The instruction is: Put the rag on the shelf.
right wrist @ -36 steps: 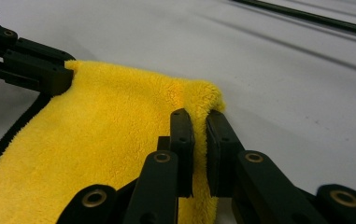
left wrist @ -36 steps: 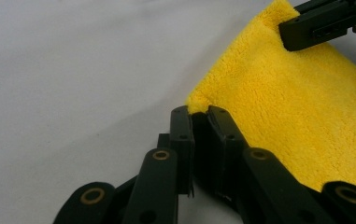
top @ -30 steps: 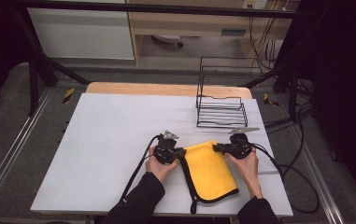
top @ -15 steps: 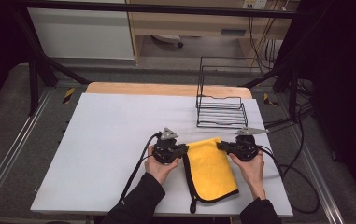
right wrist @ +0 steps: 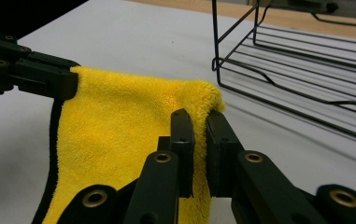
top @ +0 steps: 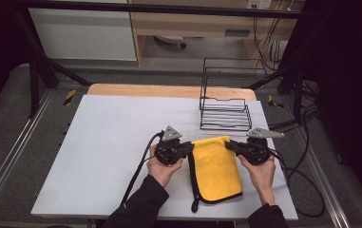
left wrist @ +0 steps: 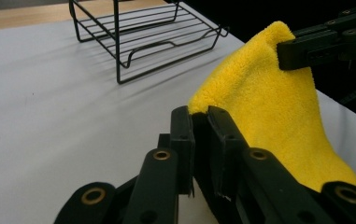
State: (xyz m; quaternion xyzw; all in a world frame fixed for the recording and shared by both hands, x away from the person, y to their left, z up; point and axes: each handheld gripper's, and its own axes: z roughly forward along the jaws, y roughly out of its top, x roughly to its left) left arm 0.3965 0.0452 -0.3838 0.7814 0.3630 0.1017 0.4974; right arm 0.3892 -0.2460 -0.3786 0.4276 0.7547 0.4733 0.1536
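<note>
I have the left gripper point(left wrist: 199, 116) clamped on one far corner of the yellow cloth point(top: 214, 166) and the right gripper point(right wrist: 199, 119) on the other — far edge lifted, near end on the white table point(top: 107, 142), wire rack point(top: 225, 113) just beyond.

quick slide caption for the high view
Left claw and right claw each pinch a far corner of the yellow cloth near the wire rack.

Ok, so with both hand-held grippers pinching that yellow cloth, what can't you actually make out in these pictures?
- Yellow cloth, far corners: in both gripper views, hidden between the shut jaws of the left hand-held gripper and the right hand-held gripper.
- Cloth's near end: cut off by the bottom edge in both gripper views.
- Wire rack: cut off by the top edge in both gripper views.
- Loop at the cloth's near corner: high view, too small to read.
</note>
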